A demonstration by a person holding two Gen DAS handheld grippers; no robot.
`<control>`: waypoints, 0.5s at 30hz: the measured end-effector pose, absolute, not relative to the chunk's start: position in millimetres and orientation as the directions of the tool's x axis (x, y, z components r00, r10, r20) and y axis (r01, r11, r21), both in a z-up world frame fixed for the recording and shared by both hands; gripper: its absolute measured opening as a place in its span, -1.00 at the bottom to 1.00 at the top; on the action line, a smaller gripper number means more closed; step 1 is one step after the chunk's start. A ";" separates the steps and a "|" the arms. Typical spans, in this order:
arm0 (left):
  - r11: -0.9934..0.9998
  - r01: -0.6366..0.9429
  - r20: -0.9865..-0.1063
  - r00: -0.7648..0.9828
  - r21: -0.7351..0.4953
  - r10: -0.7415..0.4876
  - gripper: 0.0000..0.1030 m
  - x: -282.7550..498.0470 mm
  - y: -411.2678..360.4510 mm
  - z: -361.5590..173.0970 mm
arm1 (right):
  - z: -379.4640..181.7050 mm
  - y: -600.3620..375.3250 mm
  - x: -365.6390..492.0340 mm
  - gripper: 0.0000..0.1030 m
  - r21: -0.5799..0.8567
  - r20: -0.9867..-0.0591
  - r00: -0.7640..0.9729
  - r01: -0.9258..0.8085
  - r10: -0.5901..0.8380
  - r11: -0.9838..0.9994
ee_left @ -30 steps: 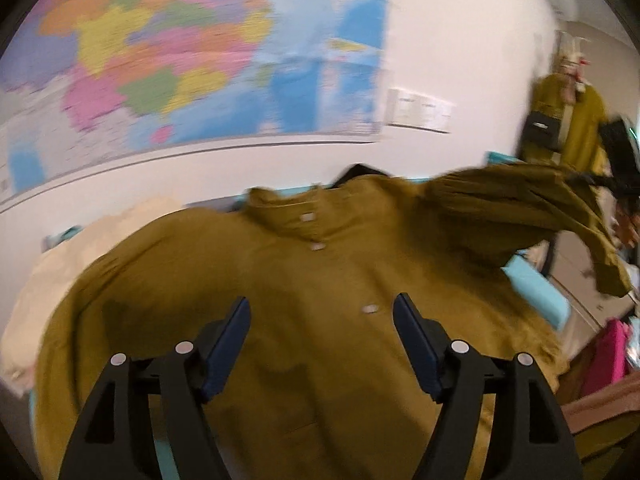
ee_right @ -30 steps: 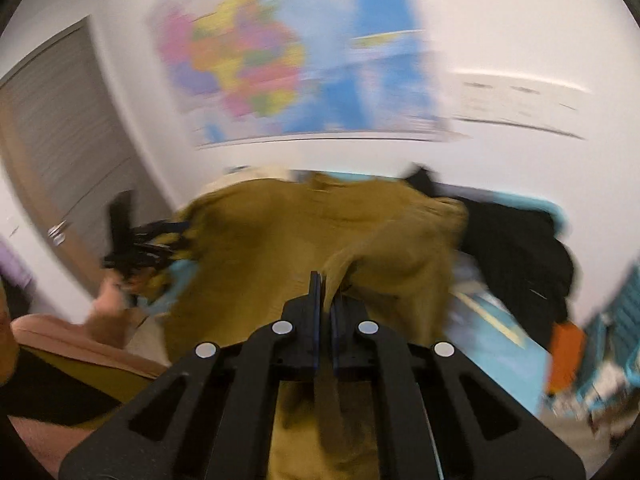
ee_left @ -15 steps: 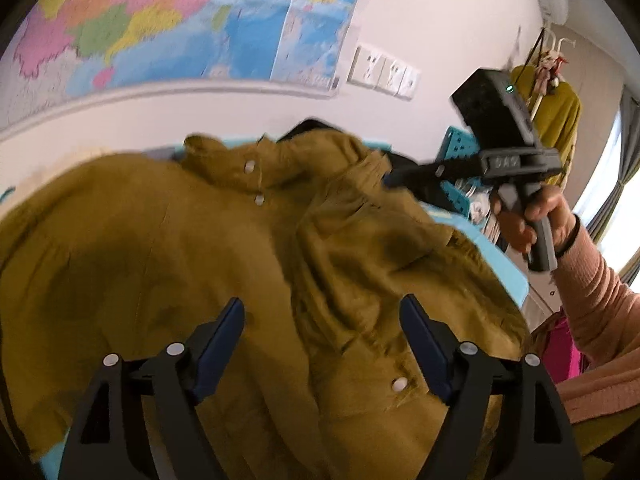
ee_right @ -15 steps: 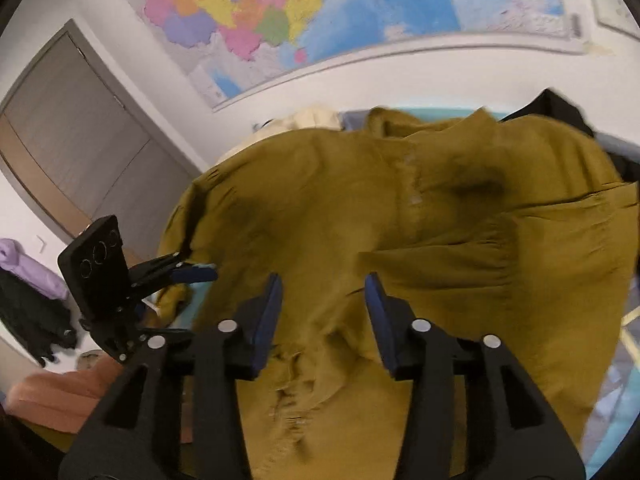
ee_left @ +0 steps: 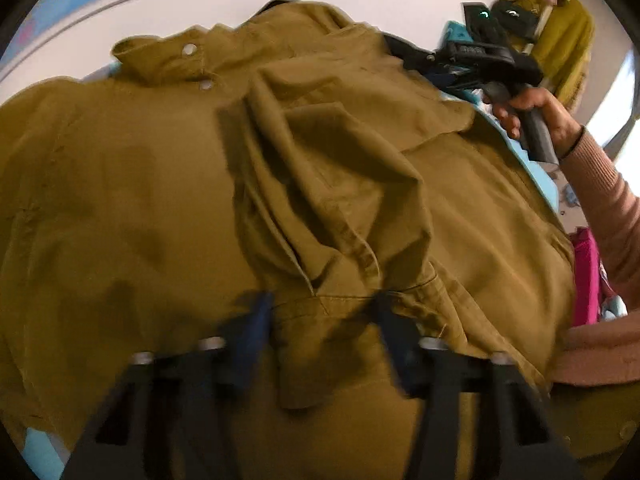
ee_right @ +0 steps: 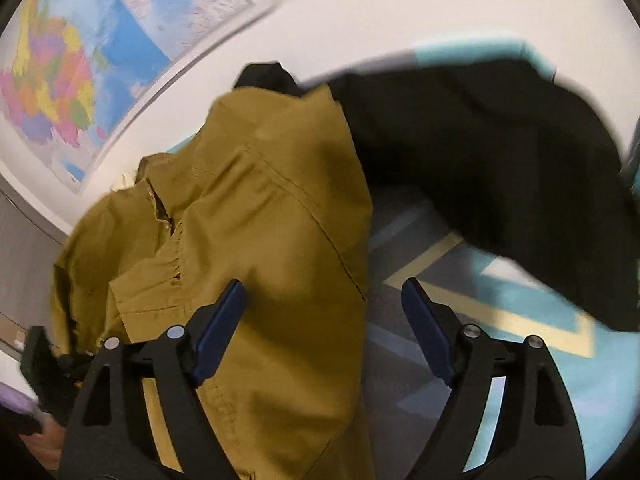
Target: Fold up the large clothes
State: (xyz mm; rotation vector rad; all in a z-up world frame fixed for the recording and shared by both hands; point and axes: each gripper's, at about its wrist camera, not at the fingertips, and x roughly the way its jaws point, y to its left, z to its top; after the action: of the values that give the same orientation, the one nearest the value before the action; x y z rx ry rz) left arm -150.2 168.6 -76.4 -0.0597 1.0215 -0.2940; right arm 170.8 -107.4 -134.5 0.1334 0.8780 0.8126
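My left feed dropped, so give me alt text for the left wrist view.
The left gripper is closing its blurred fingers around the cuff of a sleeve folded across an olive shirt. At upper right, a hand holds the right gripper near the shoulder.

I'm in a lived-in room at home, I think. A map (ee_right: 76, 64) hangs on the white wall (ee_right: 400, 12), clothes (ee_left: 560, 40) hang on a rack, and a patterned mat (ee_right: 500, 312) lies below.

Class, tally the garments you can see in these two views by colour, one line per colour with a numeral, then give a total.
Mustard: 2, the shirt on the table and one hanging in the corner
Black: 1, the garment beside the shirt
Total: 3
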 end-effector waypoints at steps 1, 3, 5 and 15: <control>0.962 0.206 -0.832 0.489 -0.181 -0.261 -0.76 -148.3 171.9 -73.1 | -139.9 -105.5 175.2 0.38 0.446 -0.620 0.345 -0.584 0.705 0.678; 0.976 0.146 -0.822 0.528 -0.159 -0.213 -0.91 -147.3 190.3 -59.5 | -141.9 -102.0 173.8 -0.15 0.498 -0.593 0.275 -0.614 0.757 0.612; 0.985 0.103 -0.805 0.568 -0.141 -0.175 -0.91 -148.2 207.7 -44.0 | -134.6 -100.4 172.3 -0.64 0.483 -0.585 0.284 -0.630 0.759 0.608; 0.996 -0.047 -0.785 0.614 0.072 0.086 -0.60 -94.5 253.4 -17.7 | -115.2 -106.5 176.3 -0.91 0.390 -0.583 0.410 -0.617 0.702 0.684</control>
State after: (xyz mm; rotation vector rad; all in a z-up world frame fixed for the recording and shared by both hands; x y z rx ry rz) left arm -94.5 253.4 -17.7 0.0455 0.9071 0.0765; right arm 176.3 -106.5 -115.2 0.1202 0.7926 0.8328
